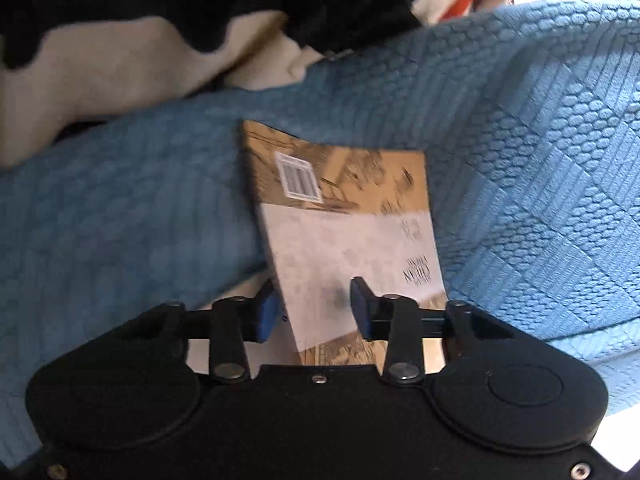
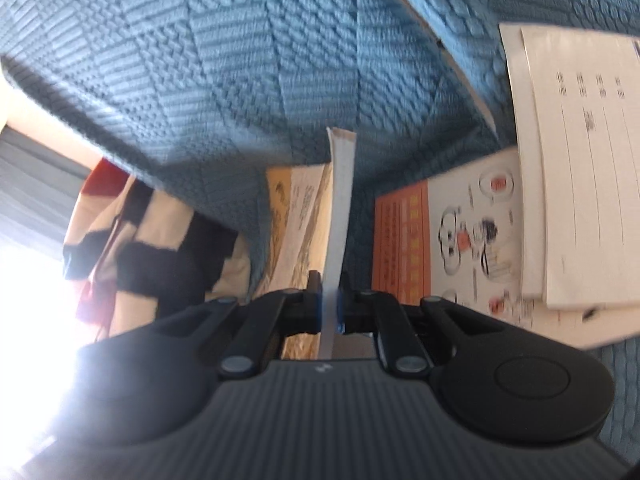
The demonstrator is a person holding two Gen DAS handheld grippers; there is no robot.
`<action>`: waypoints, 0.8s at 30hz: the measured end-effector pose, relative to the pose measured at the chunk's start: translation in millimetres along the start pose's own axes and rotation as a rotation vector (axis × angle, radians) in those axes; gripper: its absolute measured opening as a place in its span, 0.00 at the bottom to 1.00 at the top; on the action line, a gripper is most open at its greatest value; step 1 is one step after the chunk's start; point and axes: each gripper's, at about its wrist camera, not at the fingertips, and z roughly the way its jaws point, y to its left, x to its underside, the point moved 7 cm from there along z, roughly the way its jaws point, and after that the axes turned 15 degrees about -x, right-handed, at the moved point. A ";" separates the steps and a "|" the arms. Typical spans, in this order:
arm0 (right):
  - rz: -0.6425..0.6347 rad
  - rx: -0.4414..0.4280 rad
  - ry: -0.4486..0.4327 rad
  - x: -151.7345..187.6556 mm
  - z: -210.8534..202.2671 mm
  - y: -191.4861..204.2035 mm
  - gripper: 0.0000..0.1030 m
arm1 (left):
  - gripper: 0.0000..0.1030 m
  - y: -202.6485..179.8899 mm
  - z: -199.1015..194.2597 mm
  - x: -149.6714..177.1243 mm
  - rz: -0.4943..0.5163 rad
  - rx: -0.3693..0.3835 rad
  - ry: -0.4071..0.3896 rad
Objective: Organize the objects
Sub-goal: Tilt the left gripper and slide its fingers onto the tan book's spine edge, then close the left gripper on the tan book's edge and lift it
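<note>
We see left tongs (image 1: 316, 308) half spread astride book (image 1: 344, 232) | right tongs (image 2: 329, 304) pinch its edge | book's long axis runs ahead from both | on blanket (image 1: 520, 140)

book (image 1: 348, 220) print blurred, form sheet (image 2: 588, 160) edge-cropped

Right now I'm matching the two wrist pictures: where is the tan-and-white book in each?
Left wrist: the tan-and-white book lies centre, its near end between the left hand-held gripper's fingers.
Right wrist: the book stands edge-on at centre, pinched by the right hand-held gripper.
Shared landmark: blue textured blanket.
</note>
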 end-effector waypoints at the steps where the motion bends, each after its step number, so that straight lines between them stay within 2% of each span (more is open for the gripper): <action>1: 0.001 0.000 0.011 5.4 0.0 0.0 0.09 | 0.29 1.6 0.1 -1.5 0.005 -0.011 -0.010; 4: 0.018 -0.002 0.051 20.1 3.6 -1.2 0.11 | 0.23 3.0 -0.6 -9.0 0.032 -0.030 -0.039; 7: 0.033 0.046 0.062 24.7 7.8 -8.0 0.20 | 0.17 2.6 -7.2 -13.6 0.056 -0.052 -0.079; 9: 0.060 0.081 0.072 21.9 10.8 -16.2 0.21 | 0.16 5.3 -8.8 -16.7 0.042 -0.053 -0.086; 12: 0.091 0.033 0.065 11.8 16.1 -25.2 0.24 | 0.14 9.1 -4.7 -21.1 0.015 -0.039 -0.070; 13: 0.084 0.029 0.059 7.2 17.3 -28.8 0.29 | 0.13 8.6 -3.0 -20.7 0.020 -0.043 -0.071; 14: 0.088 0.030 0.052 2.7 18.6 -33.8 0.31 | 0.12 8.4 -1.1 -20.3 0.023 -0.043 -0.067; 17: 0.137 -0.023 0.000 -14.1 19.9 -50.9 0.37 | 0.11 13.3 3.5 -20.8 0.000 -0.028 -0.046; 19: 0.179 -0.071 -0.053 -28.2 18.3 -64.9 0.37 | 0.11 13.4 5.0 -21.6 -0.002 -0.018 -0.042; 21: 0.186 -0.153 -0.023 -37.4 26.1 -67.3 0.36 | 0.11 15.6 4.4 -22.3 0.016 -0.012 -0.043; 24: 0.143 -0.237 0.060 -44.9 39.4 -53.9 0.28 | 0.13 15.1 7.3 -22.5 0.056 -0.016 -0.033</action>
